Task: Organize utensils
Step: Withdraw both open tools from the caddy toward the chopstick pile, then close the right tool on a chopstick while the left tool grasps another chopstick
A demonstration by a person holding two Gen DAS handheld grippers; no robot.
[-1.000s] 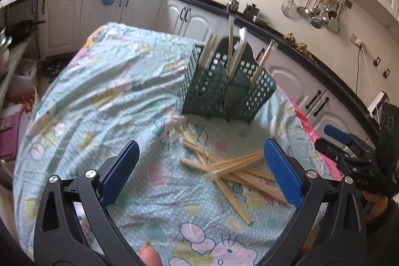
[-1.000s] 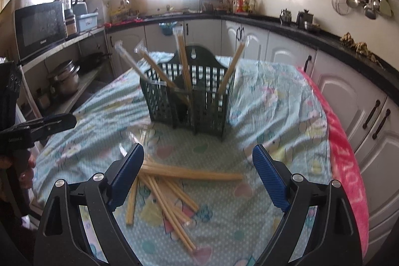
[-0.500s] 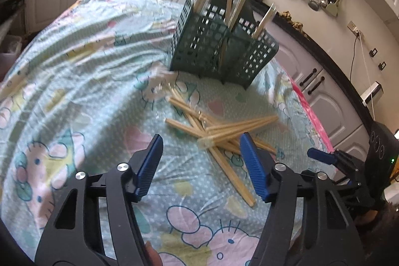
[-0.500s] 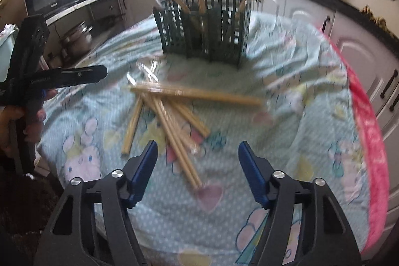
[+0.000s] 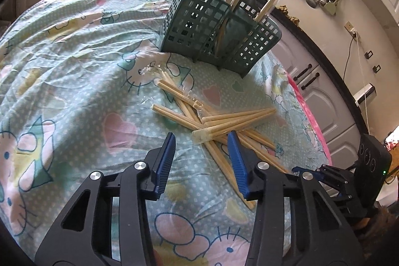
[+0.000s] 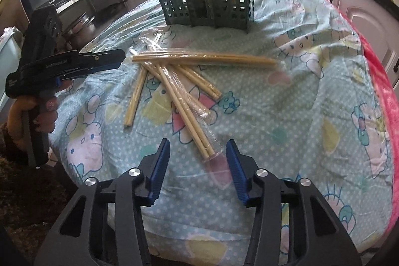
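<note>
I hold both the left gripper (image 5: 200, 141) and the right gripper (image 6: 198, 147) released, empty, near the pile of wrapped wooden chopsticks (image 6: 174, 81) before the green plastic lattice basket (image 6: 209, 1).

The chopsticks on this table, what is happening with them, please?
A person holds a gripper in each hand and is sorting wrapped chopsticks into the green basket. Some already stand in it; a crossed pile lies on the tablecloth. The left gripper and the right gripper are both open, each lowered toward one end of the pile, holding nothing.
</note>
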